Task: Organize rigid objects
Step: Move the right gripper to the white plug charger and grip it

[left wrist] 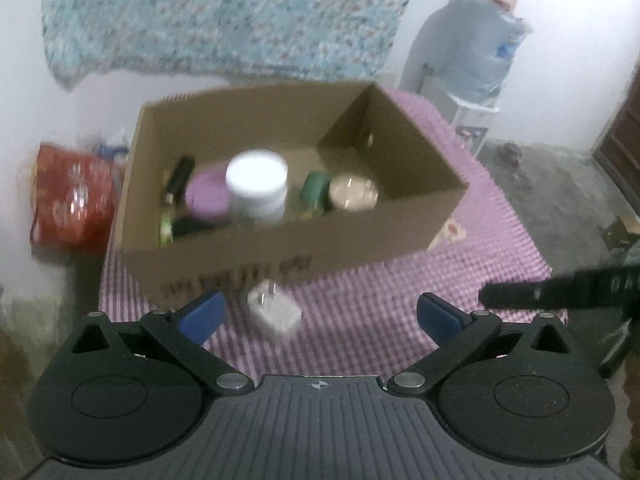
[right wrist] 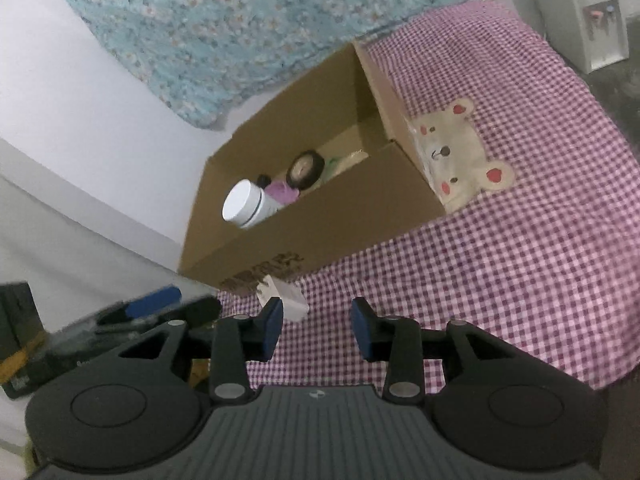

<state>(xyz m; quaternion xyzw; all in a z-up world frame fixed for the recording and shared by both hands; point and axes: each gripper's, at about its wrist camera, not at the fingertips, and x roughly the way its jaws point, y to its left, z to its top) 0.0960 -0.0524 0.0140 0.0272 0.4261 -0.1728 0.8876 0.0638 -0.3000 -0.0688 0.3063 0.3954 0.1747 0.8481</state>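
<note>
the white plug adapter [left wrist: 274, 312] lies on the checked cloth at 6 o'clock of the cardboard box [left wrist: 280, 248]. left gripper [left wrist: 320, 314] spread wide, right gripper [right wrist: 316, 332] partly apart, both empty; next, probably closing on the adapter.

A pink-and-white checked tablecloth [right wrist: 500, 260] bears a cream bear patch with red ears [right wrist: 460, 160]. The cardboard box [left wrist: 360, 240] is plain brown with dark print. Inside stand a white-lidded jar [left wrist: 257, 184], a purple lid [left wrist: 208, 196] and a green bottle [left wrist: 314, 192]. The charger plug [left wrist: 274, 312] is white. The hanging cloth [right wrist: 240, 32] is pale blue, floral. The gripper pads [left wrist: 204, 314] are blue.
</note>
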